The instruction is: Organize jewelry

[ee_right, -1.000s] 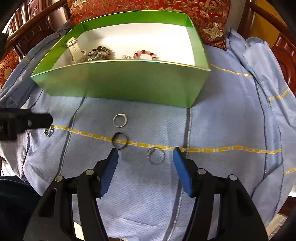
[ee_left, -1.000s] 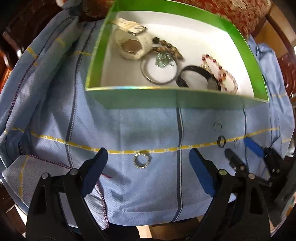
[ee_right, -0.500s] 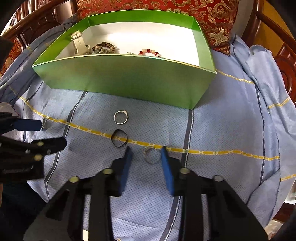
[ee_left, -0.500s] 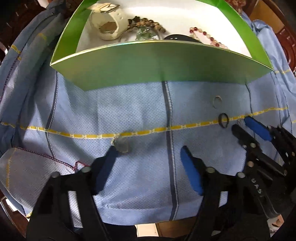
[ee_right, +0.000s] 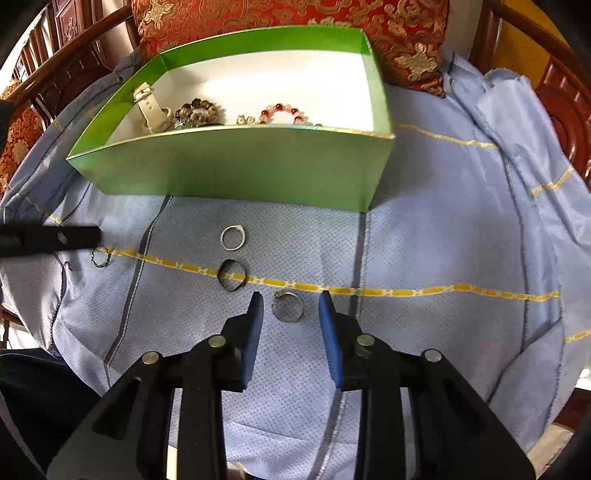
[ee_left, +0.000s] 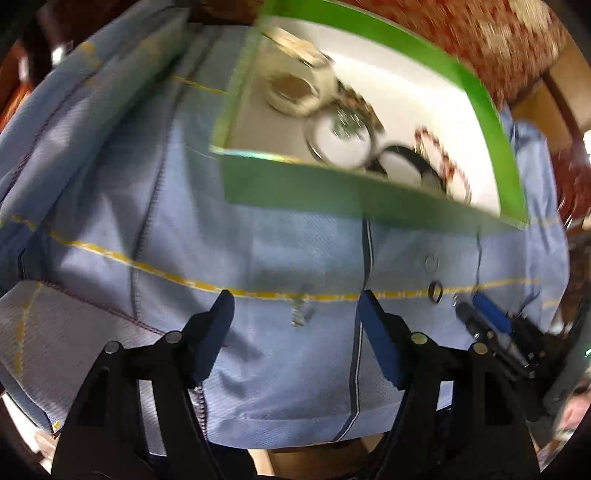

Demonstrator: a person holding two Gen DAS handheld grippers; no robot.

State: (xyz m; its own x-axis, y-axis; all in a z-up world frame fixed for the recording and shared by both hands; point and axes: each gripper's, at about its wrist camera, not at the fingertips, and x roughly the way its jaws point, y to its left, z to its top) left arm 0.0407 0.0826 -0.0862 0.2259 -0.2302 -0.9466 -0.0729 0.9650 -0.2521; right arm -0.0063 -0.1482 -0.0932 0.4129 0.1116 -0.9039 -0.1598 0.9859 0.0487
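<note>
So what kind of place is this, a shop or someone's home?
Probably a home sitting room: a carved wooden chair with a red embroidered cushion, a blue cloth spread over the seat, and a green box of jewelry.

The box (ee_right: 236,173) is bright green outside, white inside. The cloth (ee_right: 424,240) is pale blue with yellow and dark stripes. The cushion (ee_right: 295,14) is red with gold scrollwork. One ring (ee_right: 231,275) looks black, another (ee_right: 232,237) silver; the bracelet's (ee_right: 282,110) beads are red and pink.
</note>
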